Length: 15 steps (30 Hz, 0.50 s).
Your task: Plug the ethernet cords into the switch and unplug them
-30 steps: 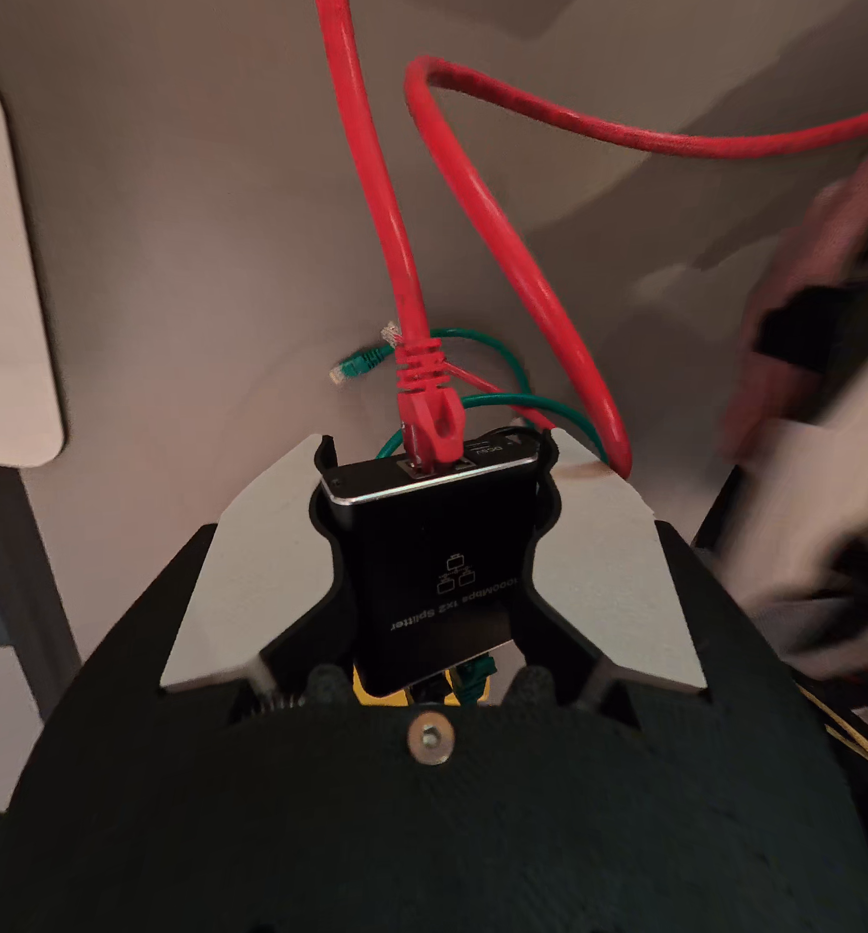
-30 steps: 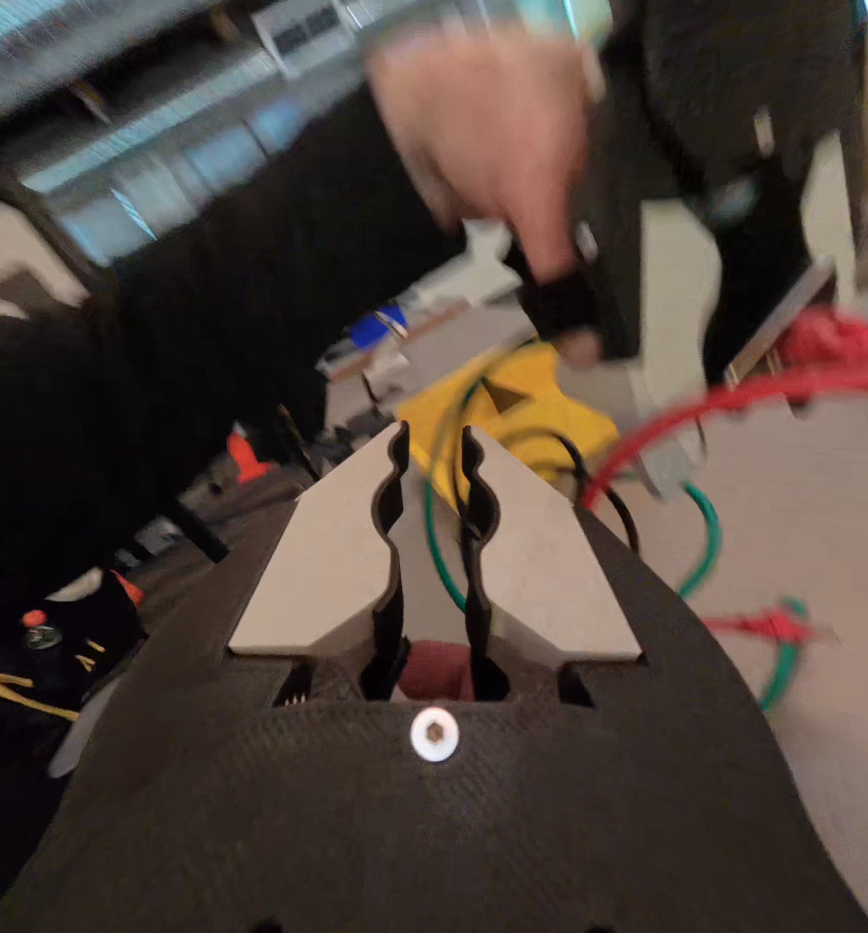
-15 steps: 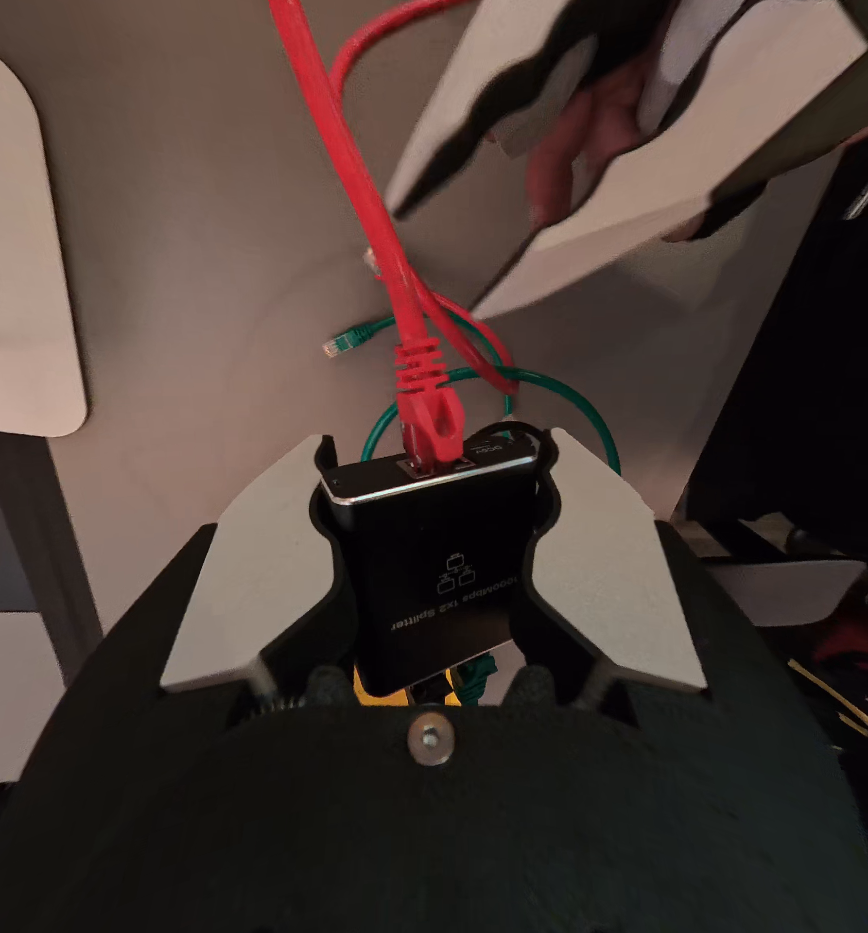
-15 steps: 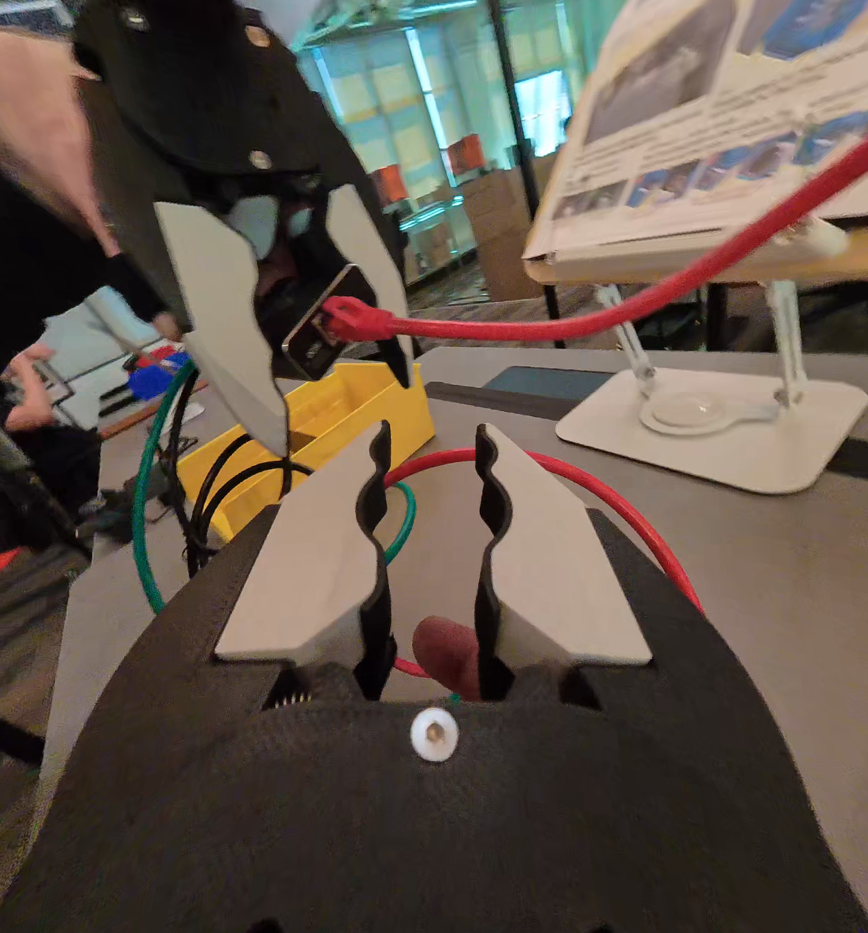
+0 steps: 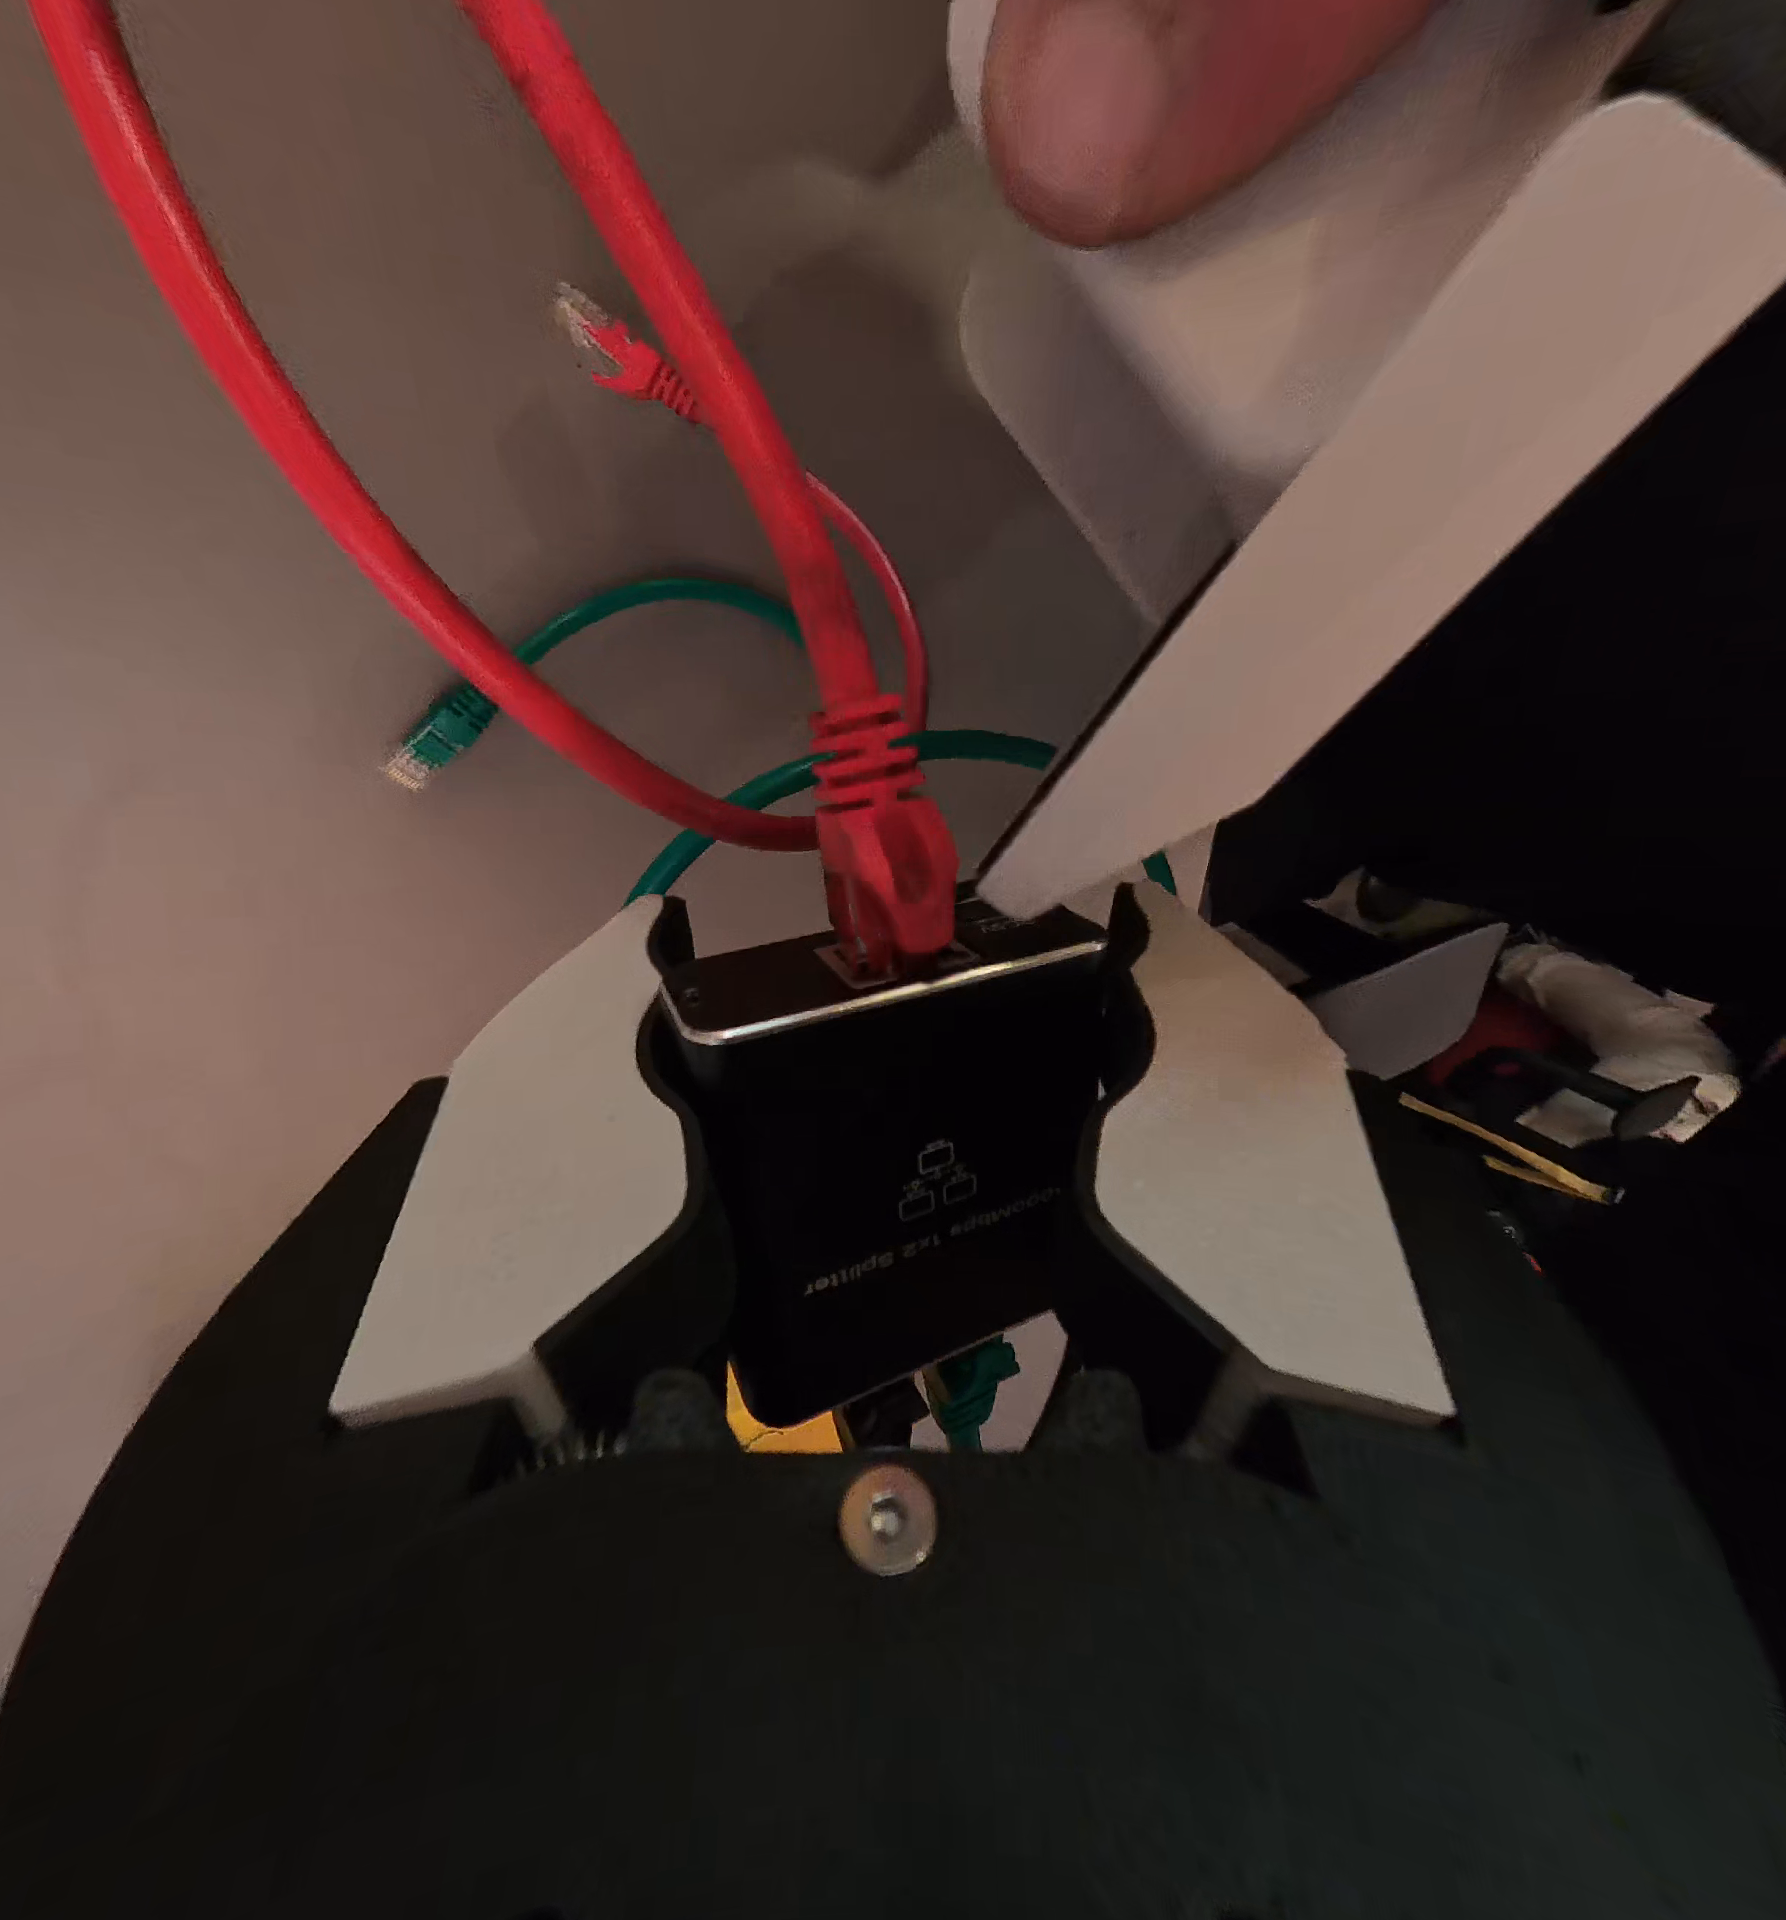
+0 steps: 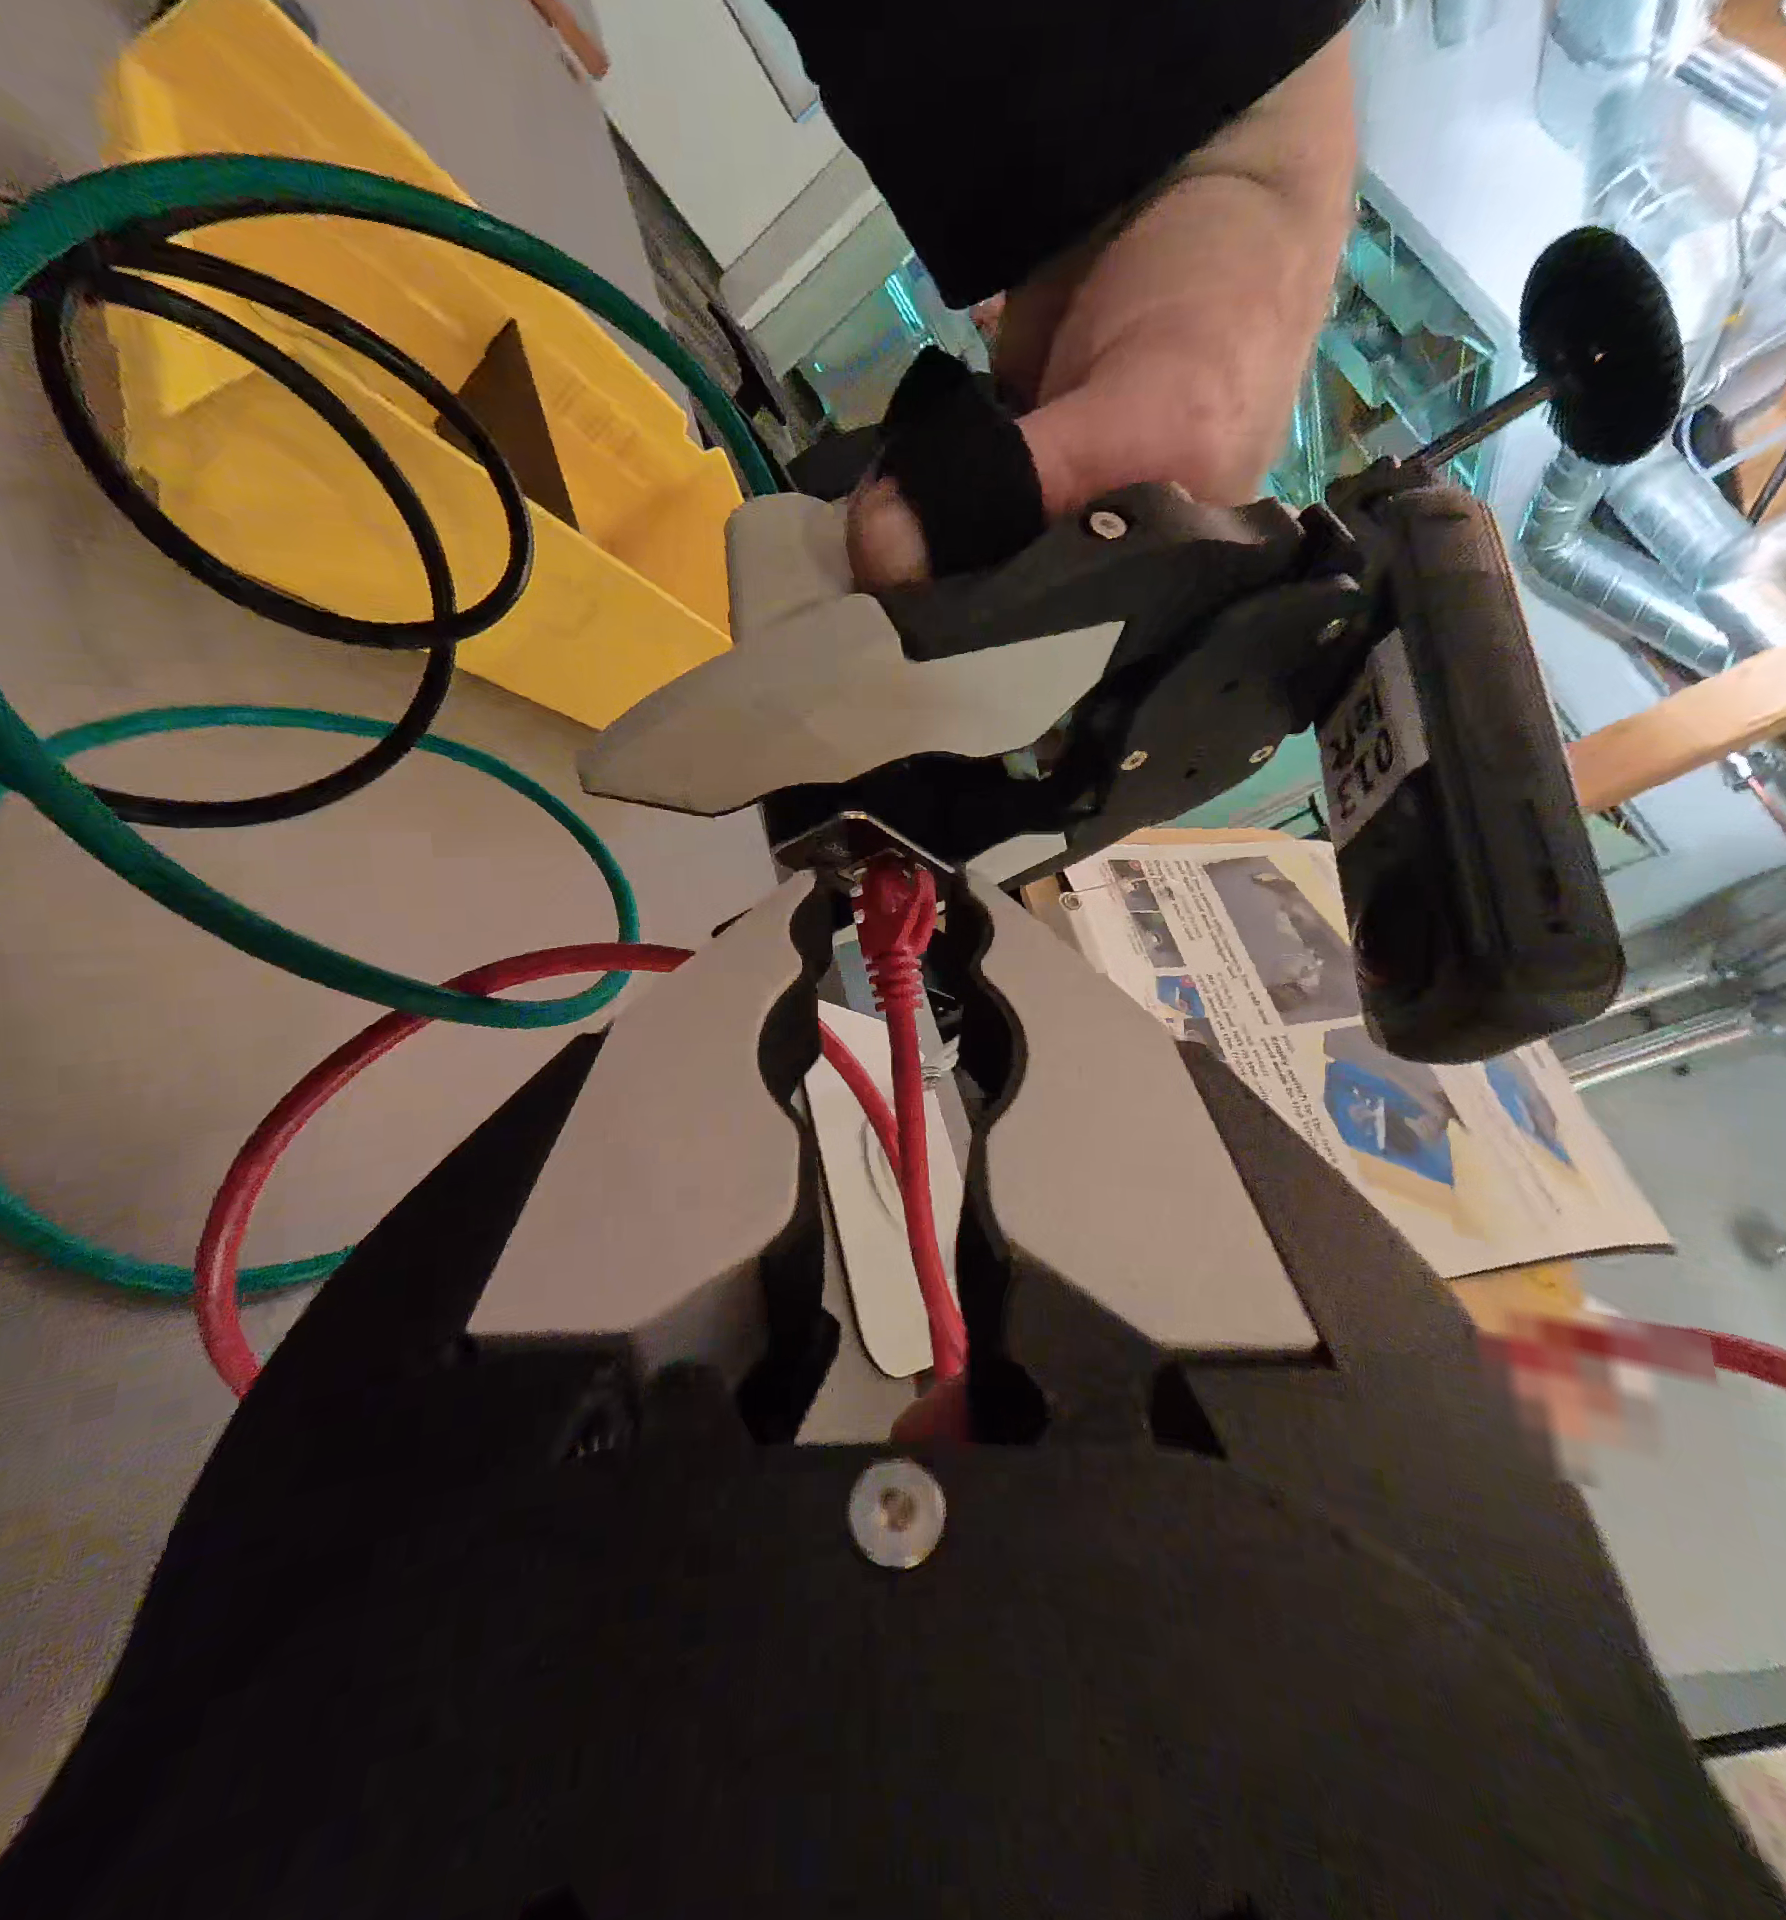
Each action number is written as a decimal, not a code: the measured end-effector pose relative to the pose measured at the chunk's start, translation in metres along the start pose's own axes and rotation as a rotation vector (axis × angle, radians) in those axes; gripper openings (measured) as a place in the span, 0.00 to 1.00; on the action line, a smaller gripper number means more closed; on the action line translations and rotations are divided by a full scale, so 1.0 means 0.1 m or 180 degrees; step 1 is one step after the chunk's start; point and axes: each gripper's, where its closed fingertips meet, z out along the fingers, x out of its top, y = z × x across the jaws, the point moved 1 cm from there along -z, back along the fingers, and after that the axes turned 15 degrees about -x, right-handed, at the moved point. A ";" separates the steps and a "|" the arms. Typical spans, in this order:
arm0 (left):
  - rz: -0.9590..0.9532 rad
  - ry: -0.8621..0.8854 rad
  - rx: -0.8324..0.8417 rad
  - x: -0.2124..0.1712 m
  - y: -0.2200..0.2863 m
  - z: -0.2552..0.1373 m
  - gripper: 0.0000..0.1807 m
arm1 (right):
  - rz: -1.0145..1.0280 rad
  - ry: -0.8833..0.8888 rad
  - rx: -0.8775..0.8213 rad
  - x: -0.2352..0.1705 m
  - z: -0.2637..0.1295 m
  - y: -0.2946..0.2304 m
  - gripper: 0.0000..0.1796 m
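Between the left tongs [image 5: 894, 935], clamped tight, sits the black switch [image 5: 899, 1153]; its rear end w/ a green plug is mostly hidden. Red cord [image 5: 873, 821] is plugged into its front port. Right tongs [image 6: 894, 914] stand partly open around that red plug, not gripping it. Farther off on the counter [image 5: 193, 935]: green cord [image 6: 276, 966], black cable loops, yellow bin [image 6: 369, 416], contents can't be made out.
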 end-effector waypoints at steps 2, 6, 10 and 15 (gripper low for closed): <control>0.0026 0.0007 -0.0080 0.02 0.01 0.01 0.42 | -0.0243 0.0030 0.0058 0.00 -0.02 0.01 0.09; 0.0094 -0.0020 -0.0244 0.04 0.06 0.05 0.42 | -0.0703 -0.0019 0.0259 -0.10 -0.03 -0.04 0.11; 0.0146 0.0004 -0.0407 0.07 0.11 0.09 0.42 | -0.1000 0.0102 0.0216 -0.09 -0.03 -0.03 0.09; 0.0180 -0.0070 -0.0443 0.05 0.13 0.14 0.42 | -0.1135 0.0276 0.0271 -0.05 -0.05 -0.09 0.08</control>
